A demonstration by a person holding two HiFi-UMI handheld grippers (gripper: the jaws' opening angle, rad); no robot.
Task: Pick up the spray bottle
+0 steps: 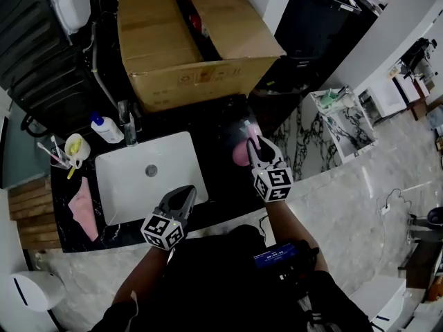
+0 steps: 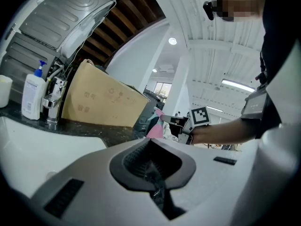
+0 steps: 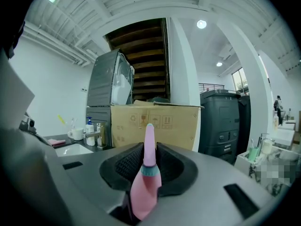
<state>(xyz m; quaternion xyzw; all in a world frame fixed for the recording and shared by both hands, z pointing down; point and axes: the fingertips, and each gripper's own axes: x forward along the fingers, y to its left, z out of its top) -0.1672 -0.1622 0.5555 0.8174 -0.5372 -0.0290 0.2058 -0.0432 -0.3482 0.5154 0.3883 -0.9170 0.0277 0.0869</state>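
Note:
The pink spray bottle [image 1: 241, 151] stands over the dark counter to the right of the sink, and my right gripper [image 1: 255, 144] is shut on it. In the right gripper view the bottle [image 3: 146, 178] sits between the pads with its slim pink top rising past a teal collar. The left gripper view shows the same bottle [image 2: 155, 127] far off, held by the other gripper. My left gripper [image 1: 187, 194] hovers at the sink's front right corner, jaws together with nothing in them [image 2: 153, 166].
A large cardboard box [image 1: 194, 40] fills the back of the black counter. The white sink [image 1: 111, 185] has a faucet [image 1: 128, 126], a soap pump bottle [image 1: 105, 128], a cup of toothbrushes [image 1: 75, 147] and a pink cloth [image 1: 84, 206] nearby. A black appliance [image 1: 325, 19] stands at the right.

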